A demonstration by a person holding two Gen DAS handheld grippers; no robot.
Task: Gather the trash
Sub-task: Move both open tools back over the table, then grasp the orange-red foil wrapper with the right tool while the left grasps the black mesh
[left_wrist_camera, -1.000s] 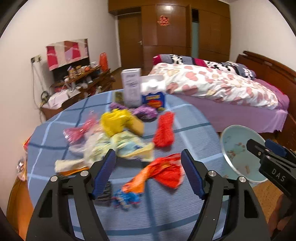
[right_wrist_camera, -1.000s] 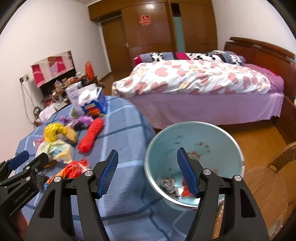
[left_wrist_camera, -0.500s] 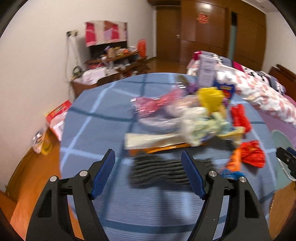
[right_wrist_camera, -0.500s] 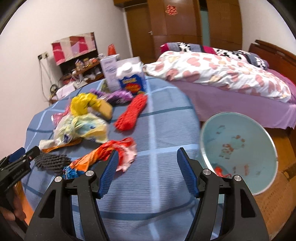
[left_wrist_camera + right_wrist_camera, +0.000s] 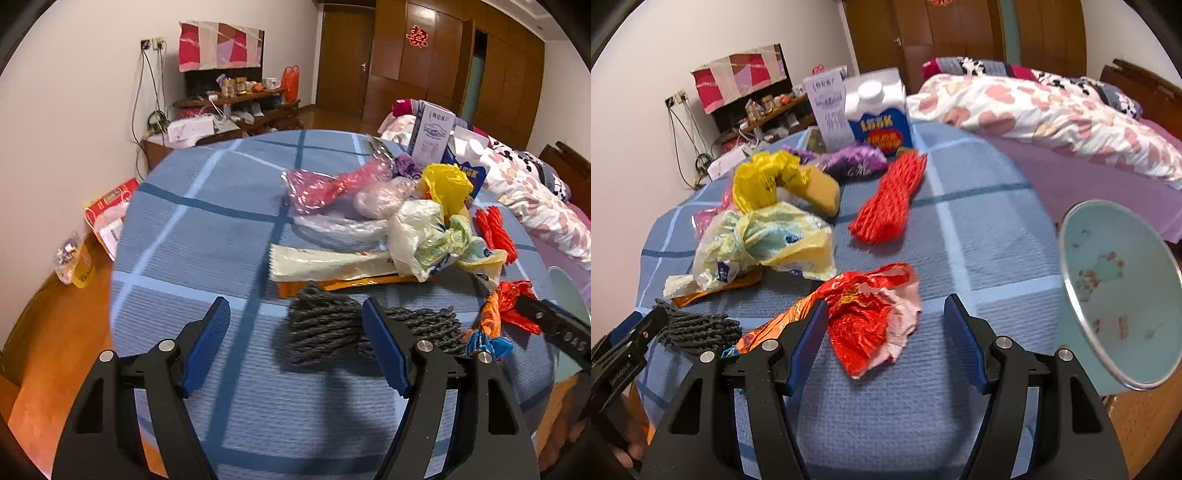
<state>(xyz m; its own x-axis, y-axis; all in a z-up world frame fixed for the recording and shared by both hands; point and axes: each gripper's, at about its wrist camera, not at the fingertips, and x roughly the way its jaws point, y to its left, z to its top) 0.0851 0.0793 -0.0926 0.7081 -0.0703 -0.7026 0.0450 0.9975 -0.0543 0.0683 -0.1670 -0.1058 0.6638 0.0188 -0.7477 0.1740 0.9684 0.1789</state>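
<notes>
Trash lies strewn over a round table with a blue checked cloth (image 5: 207, 229). In the left wrist view a grey knitted bundle (image 5: 321, 328) lies just ahead of my left gripper (image 5: 295, 347), partly behind its right finger. The jaws stand open and touch nothing. In the right wrist view a crumpled red-orange wrapper (image 5: 871, 314) lies between the fingers of my right gripper (image 5: 886, 343), which is open, its pads off the foil. A pale blue basin (image 5: 1119, 295) holding a few scraps sits off the table's right edge.
Further back lie a red net (image 5: 890, 195), a yellow bag (image 5: 764, 181), a pale green-yellow bag (image 5: 764, 243), a pink bag (image 5: 325, 184) and a cream wrapper (image 5: 325, 262). A milk carton (image 5: 879, 114) and a white box (image 5: 827, 107) stand at the far edge. A bed (image 5: 1052, 107) is beyond.
My left gripper swung left across the table and dropped toward the grey bundle. My right gripper left the basin and came over the table, down onto the red-orange wrapper.
</notes>
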